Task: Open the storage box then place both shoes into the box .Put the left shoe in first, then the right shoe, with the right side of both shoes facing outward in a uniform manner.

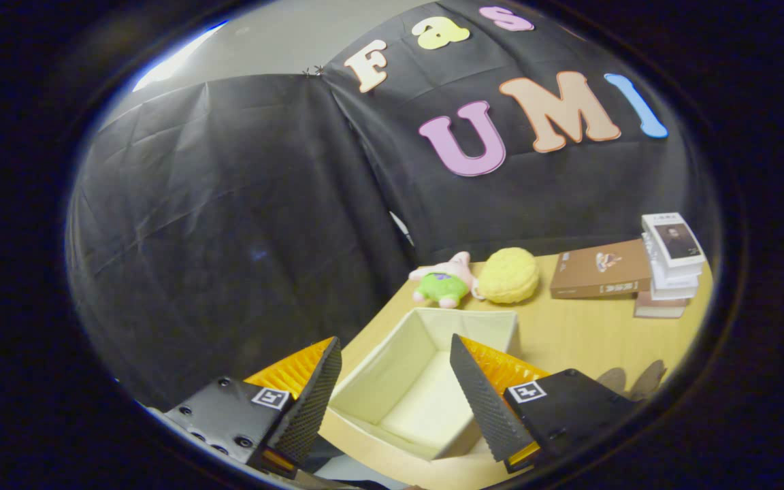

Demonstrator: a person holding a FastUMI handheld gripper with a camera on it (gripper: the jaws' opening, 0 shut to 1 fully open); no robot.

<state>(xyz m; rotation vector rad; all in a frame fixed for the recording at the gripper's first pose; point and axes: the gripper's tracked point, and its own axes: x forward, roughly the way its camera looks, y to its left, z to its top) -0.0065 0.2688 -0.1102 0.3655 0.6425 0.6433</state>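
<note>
Gripper [392, 381] wide open, holding nothing; open cream storage box [392, 364] between and just ahead of fingers, on wooden table [582, 333].

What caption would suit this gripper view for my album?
Open fingers hover over an empty cream storage box on a wooden table, with plush toys and books beyond.

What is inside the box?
Nothing visible: the box is open, its pale floor bare. The open tool hangs above it, fingers covering the near corners.
</note>
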